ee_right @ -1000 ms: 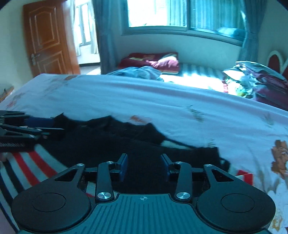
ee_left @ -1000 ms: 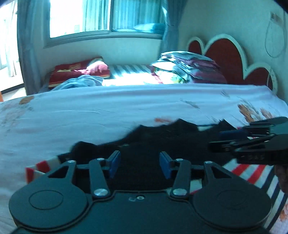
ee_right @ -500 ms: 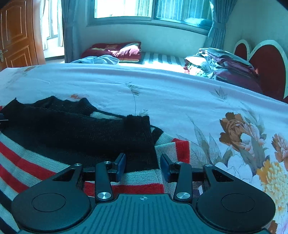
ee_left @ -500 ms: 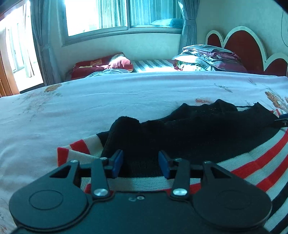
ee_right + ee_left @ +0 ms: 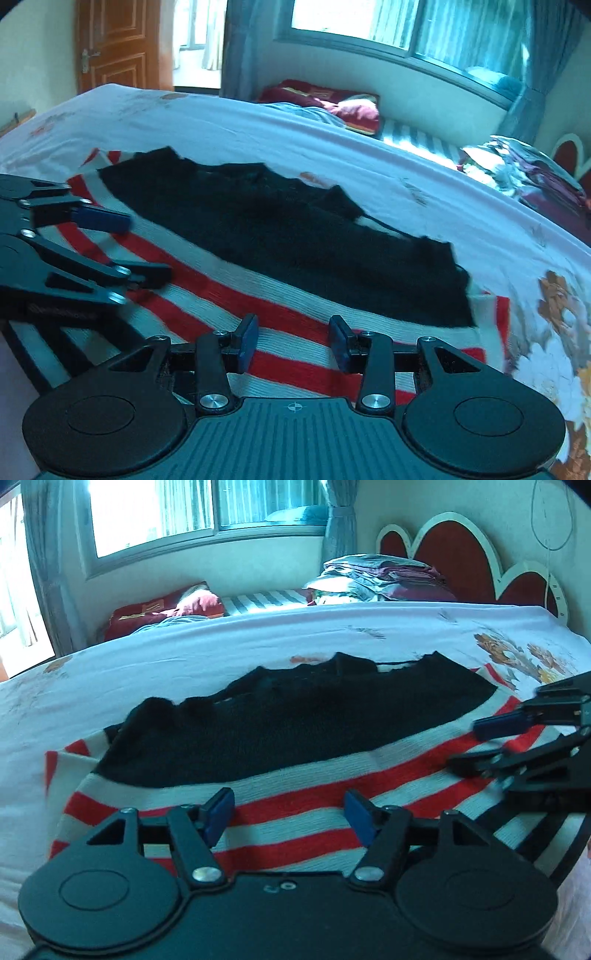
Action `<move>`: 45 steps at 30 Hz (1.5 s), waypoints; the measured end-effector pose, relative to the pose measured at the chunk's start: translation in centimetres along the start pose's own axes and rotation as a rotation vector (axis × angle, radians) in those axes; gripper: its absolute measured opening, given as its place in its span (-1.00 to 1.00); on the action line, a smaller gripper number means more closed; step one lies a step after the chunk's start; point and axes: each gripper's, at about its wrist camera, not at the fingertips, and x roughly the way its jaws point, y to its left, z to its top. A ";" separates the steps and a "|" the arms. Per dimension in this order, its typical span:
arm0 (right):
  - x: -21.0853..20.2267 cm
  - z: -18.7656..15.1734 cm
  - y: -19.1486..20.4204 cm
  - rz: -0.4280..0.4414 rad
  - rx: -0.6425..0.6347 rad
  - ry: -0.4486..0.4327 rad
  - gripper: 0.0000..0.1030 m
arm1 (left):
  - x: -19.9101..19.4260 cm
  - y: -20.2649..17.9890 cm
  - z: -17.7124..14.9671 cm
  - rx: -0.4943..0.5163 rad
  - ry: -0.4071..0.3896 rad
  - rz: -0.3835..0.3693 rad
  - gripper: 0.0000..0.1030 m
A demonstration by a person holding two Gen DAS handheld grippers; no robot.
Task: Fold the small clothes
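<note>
A small knitted sweater [image 5: 280, 731] with a black upper part and red, white and black stripes lies flat on the bed; it also shows in the right wrist view [image 5: 295, 240]. My left gripper [image 5: 290, 818] is open and empty above the striped hem at the near edge. My right gripper [image 5: 293, 341] is open and empty above the stripes on the right side. Each gripper shows in the other's view, the right one [image 5: 476, 746] at the right edge and the left one [image 5: 144, 247] at the left edge, both open.
The bed has a white floral sheet [image 5: 184, 657]. A stack of folded clothes [image 5: 380, 576] sits at the far side by the red headboard [image 5: 458, 554]. A red pillow [image 5: 166, 609] lies under the window. A wooden door [image 5: 114, 44] is at the far left.
Both grippers have pulled back toward the near edge and opened wider. The sweater now lies spread out with more stripes showing, and each gripper has come into the other's view.
</note>
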 end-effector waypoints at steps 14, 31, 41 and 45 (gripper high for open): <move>-4.6 -1.9 -1.1 -0.018 0.101 -0.018 0.00 | -4.1 -0.1 -1.4 -0.062 -0.025 -0.039 0.10; -5.7 -5.8 4.0 0.019 0.044 0.044 0.00 | -5.8 -3.2 -5.2 -0.019 0.007 -0.024 0.08; -10.3 -9.8 -4.8 -0.130 0.231 0.049 -0.01 | -9.4 4.2 -8.3 -0.133 -0.012 0.090 -0.21; -10.0 -10.3 -6.6 -0.060 0.328 0.069 -0.33 | -9.6 5.0 -8.6 -0.145 -0.010 0.088 -0.19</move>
